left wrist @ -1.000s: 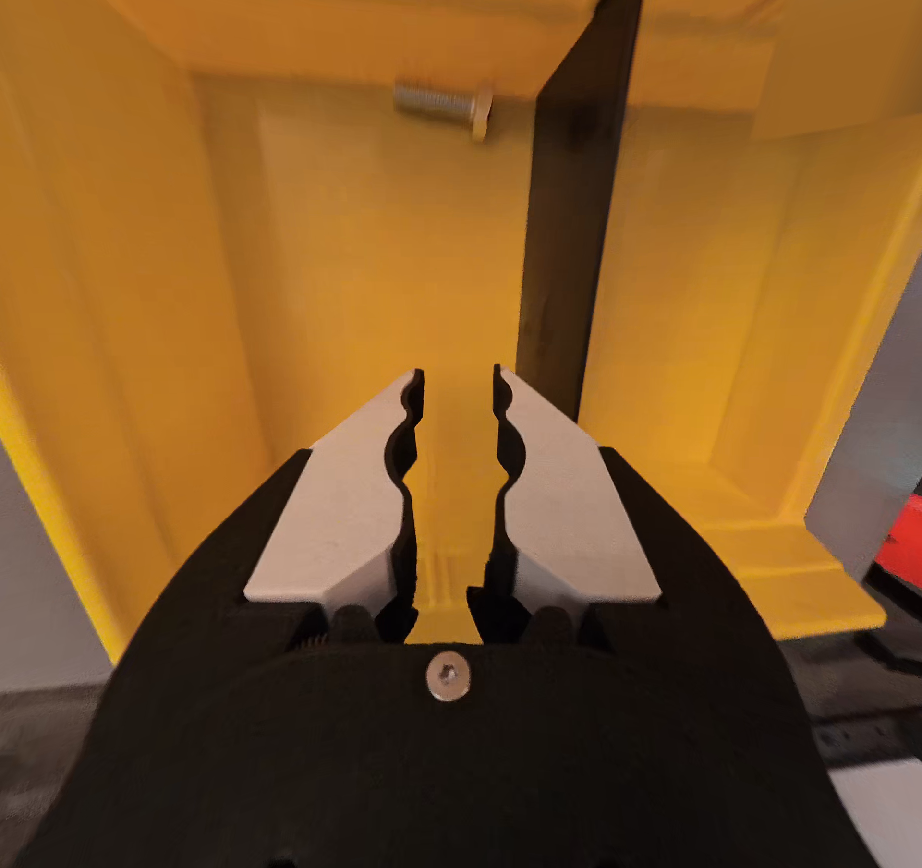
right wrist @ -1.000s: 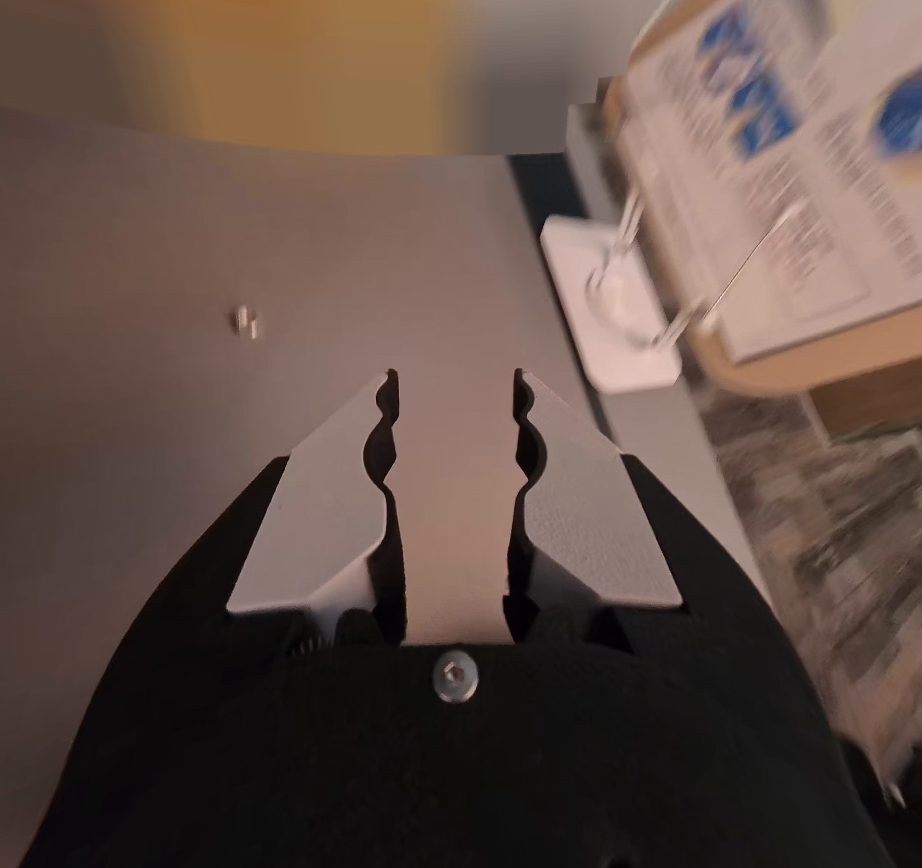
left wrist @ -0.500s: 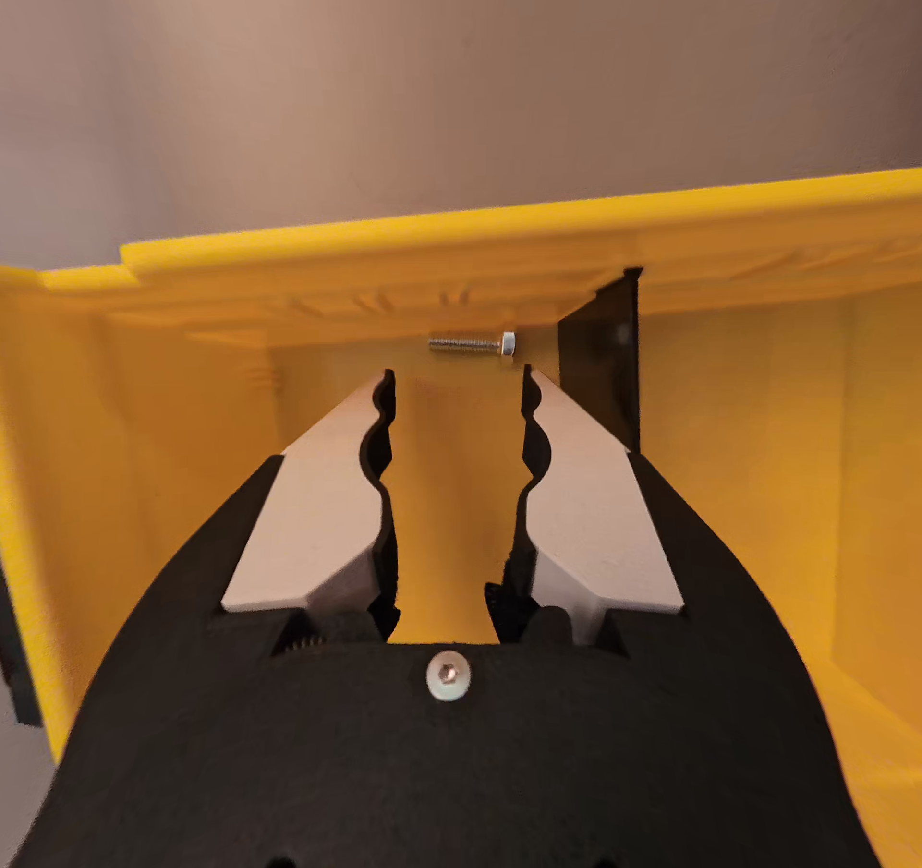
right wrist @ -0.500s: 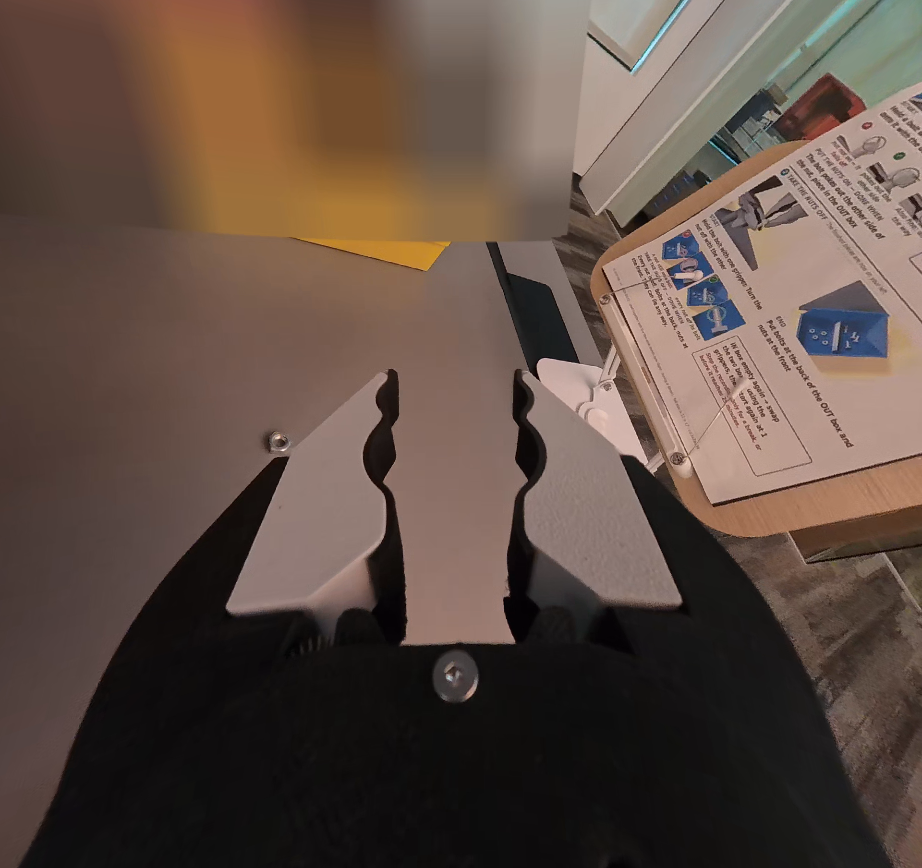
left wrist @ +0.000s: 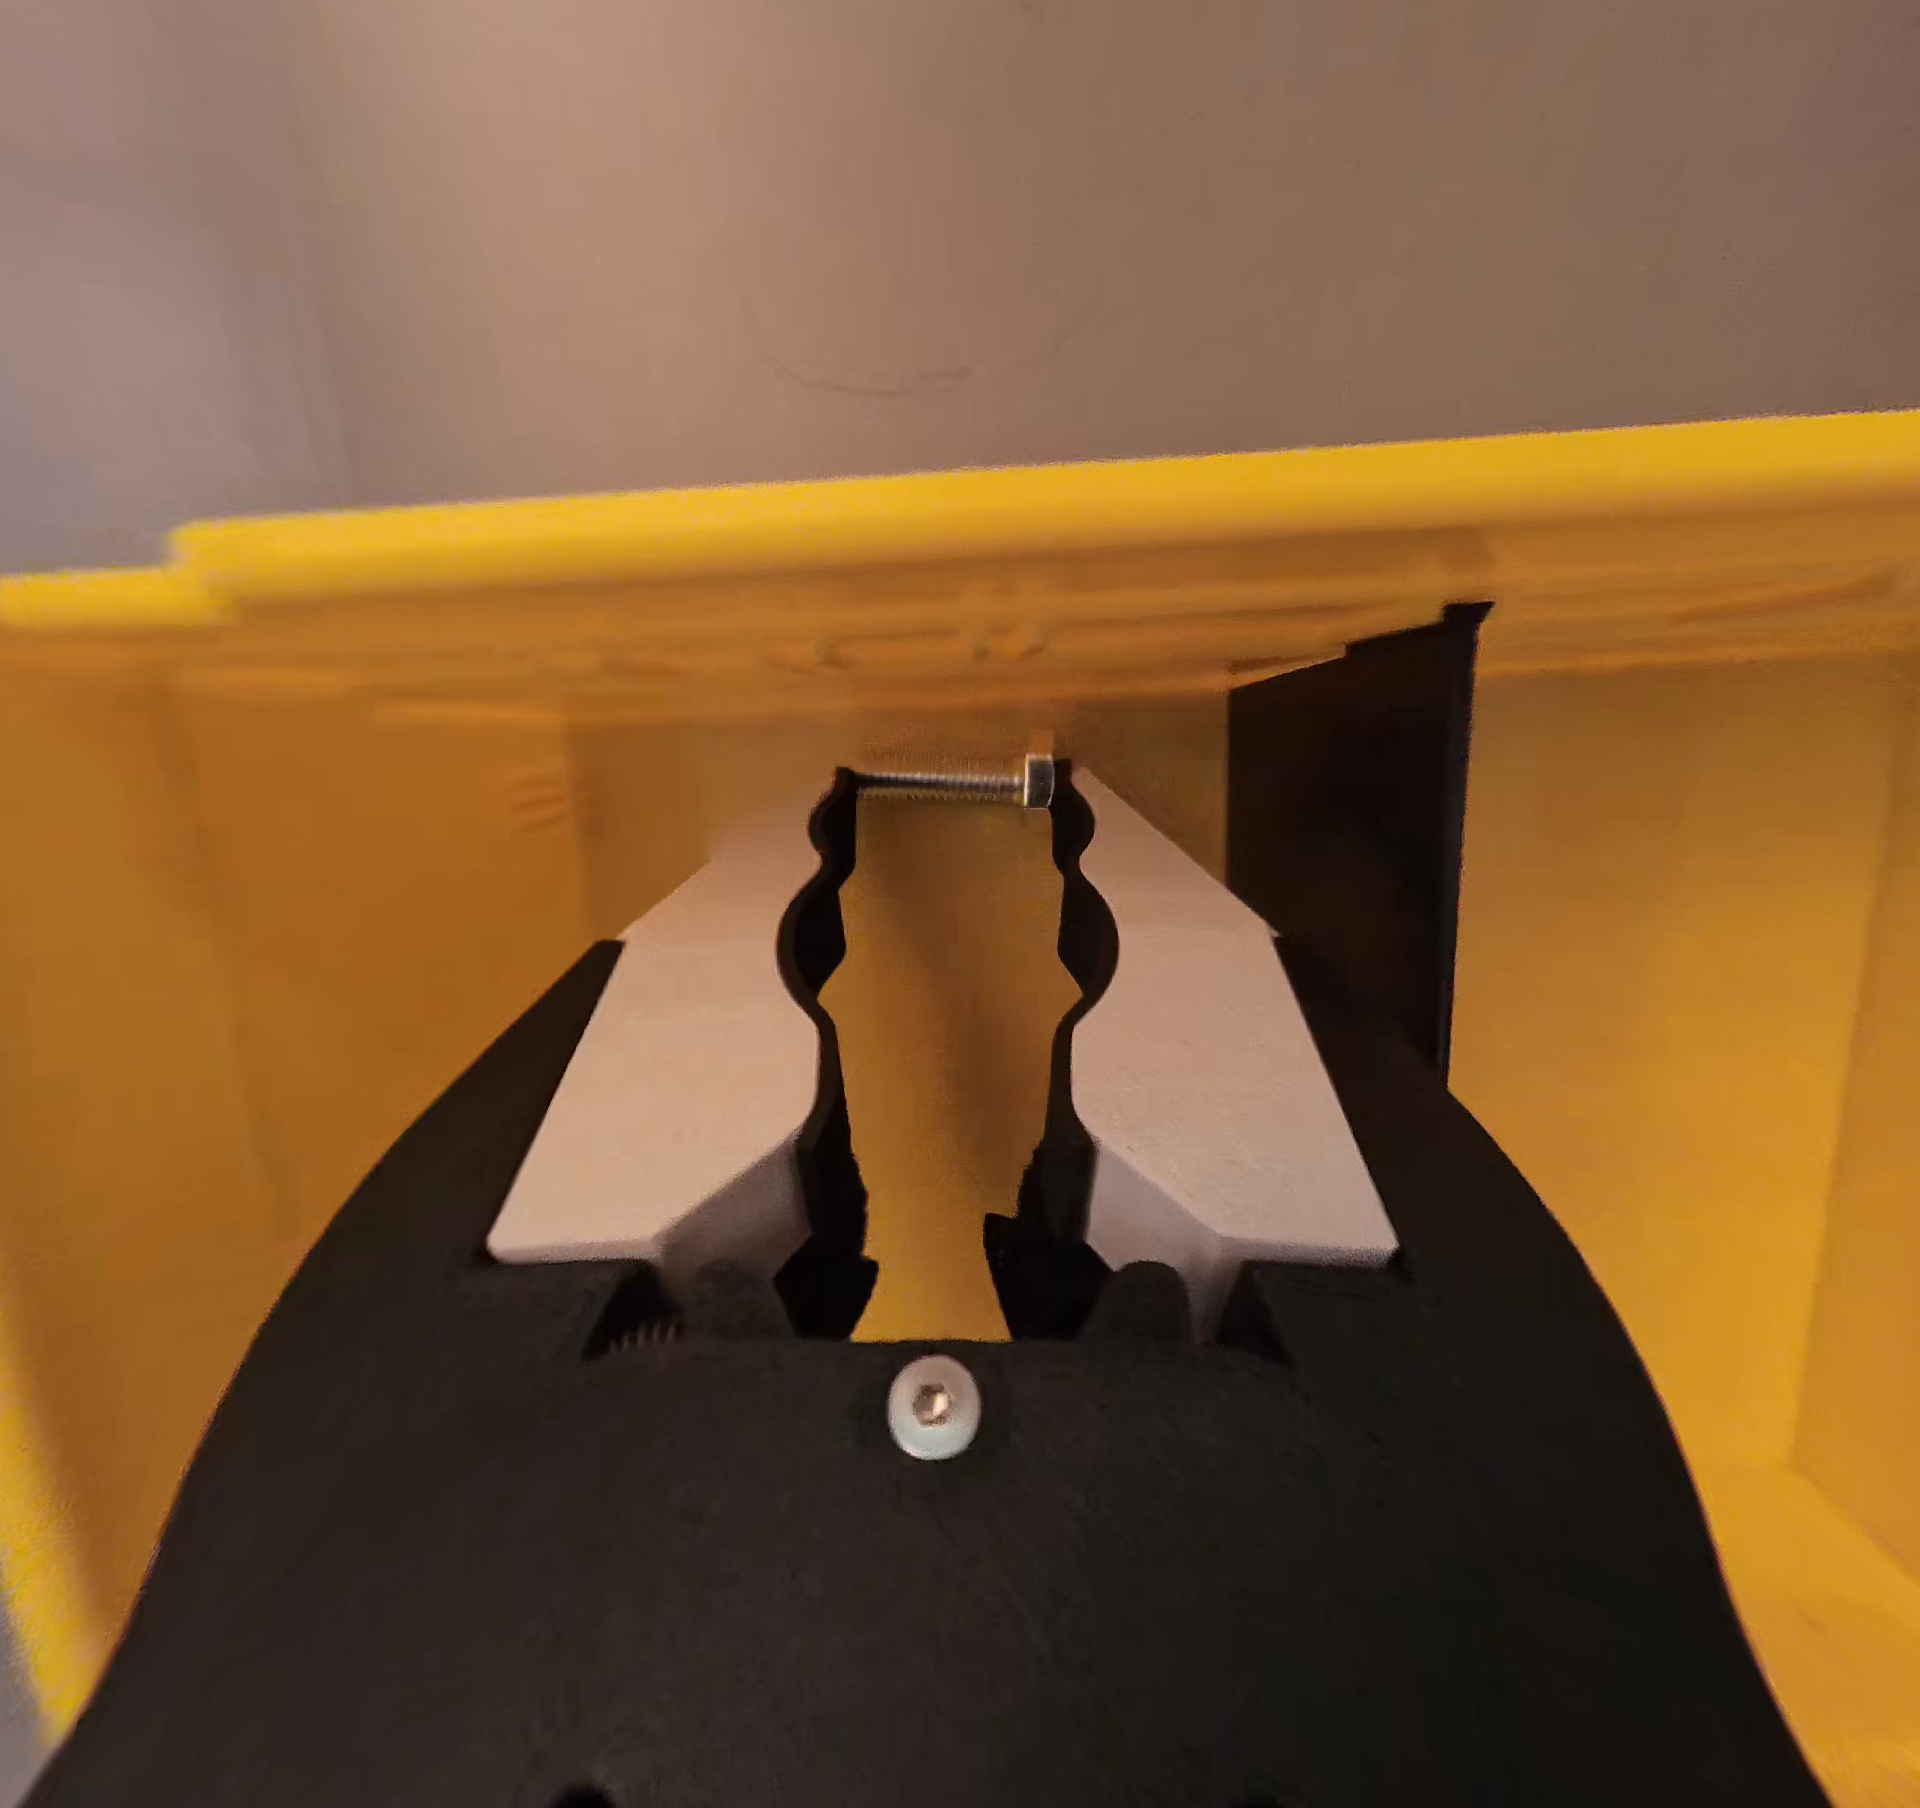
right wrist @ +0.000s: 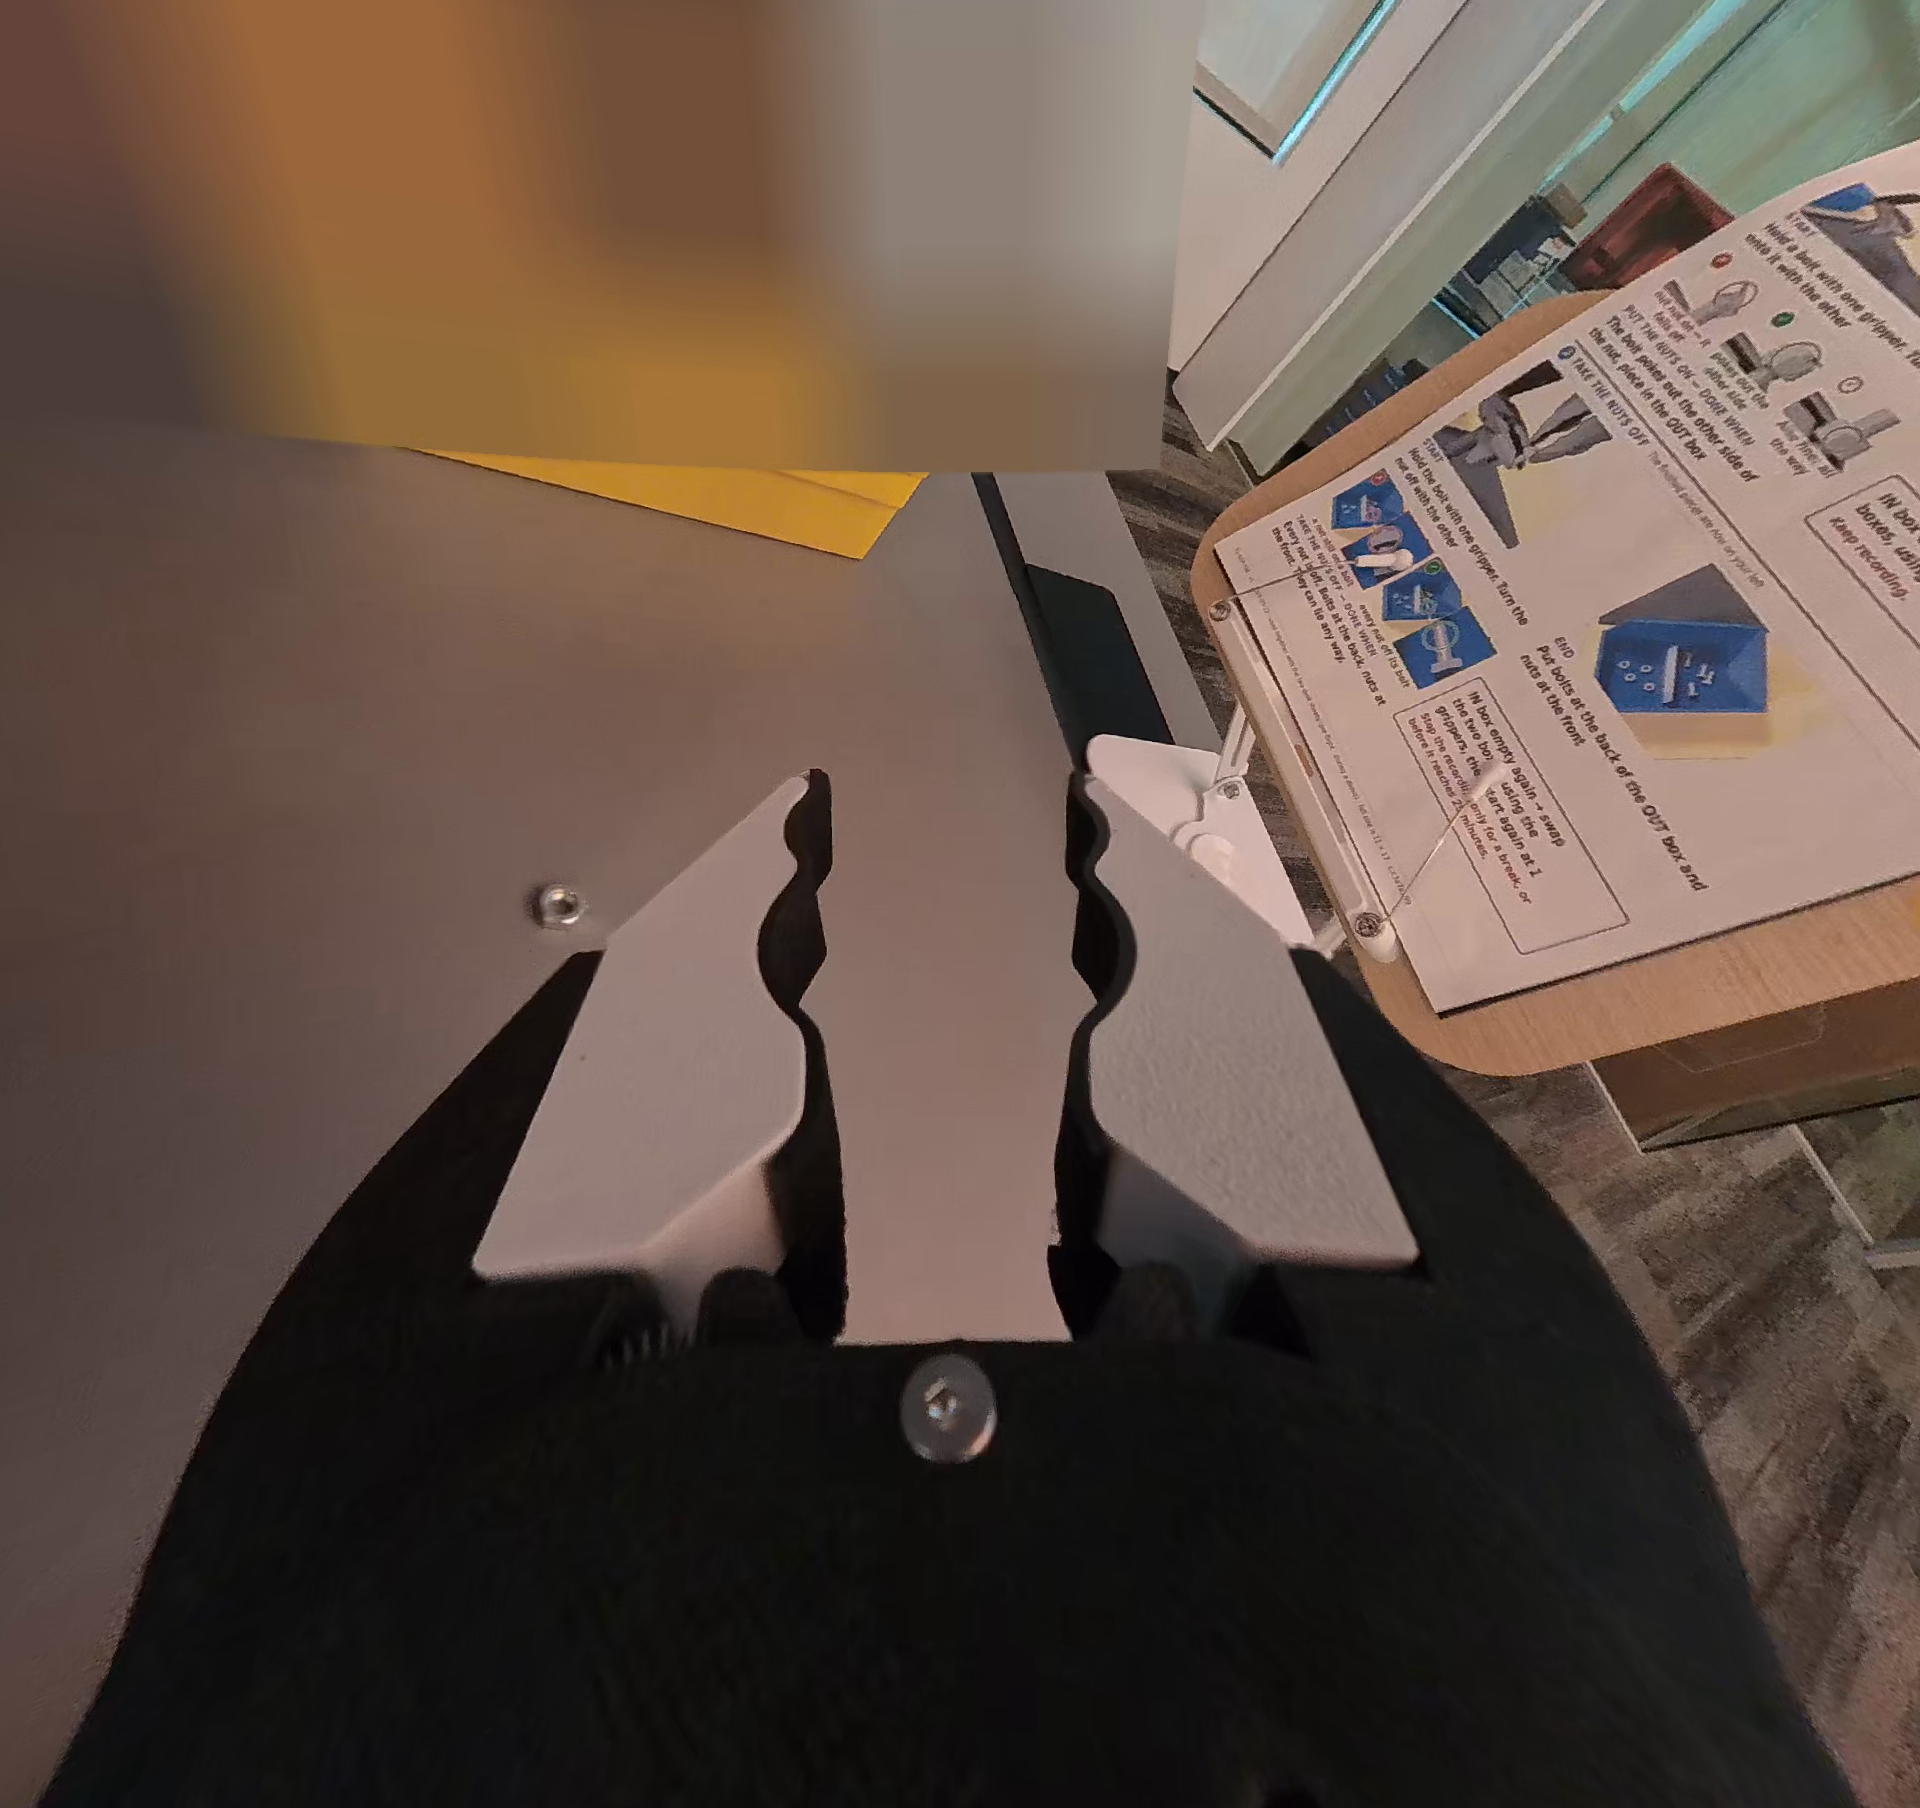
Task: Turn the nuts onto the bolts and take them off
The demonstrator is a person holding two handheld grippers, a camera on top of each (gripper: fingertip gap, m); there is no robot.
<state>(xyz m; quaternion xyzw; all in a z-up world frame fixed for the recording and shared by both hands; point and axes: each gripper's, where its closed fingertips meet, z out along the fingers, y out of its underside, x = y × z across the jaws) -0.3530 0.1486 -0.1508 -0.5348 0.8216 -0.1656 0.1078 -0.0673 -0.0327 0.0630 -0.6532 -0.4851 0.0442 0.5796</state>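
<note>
Yellow plastic fills my left wrist view: the bin (left wrist: 312,927) walls surround my left hand-held gripper (left wrist: 948,794), and a black divider (left wrist: 1351,823) stands upright to its right. Grey worktop (right wrist: 416,719) spreads under my right hand-held gripper (right wrist: 948,792), with a printed instruction sheet (right wrist: 1610,667) on a wooden board off to the right. Both grippers have their jaws spread and grip nothing. A silver bolt (left wrist: 961,784) lies crosswise at the far end of the bin, right at my left fingertips, head toward the divider; I cannot tell whether they touch it. A small nut (right wrist: 556,904) sits on the worktop just left of my right gripper's left finger.
</note>
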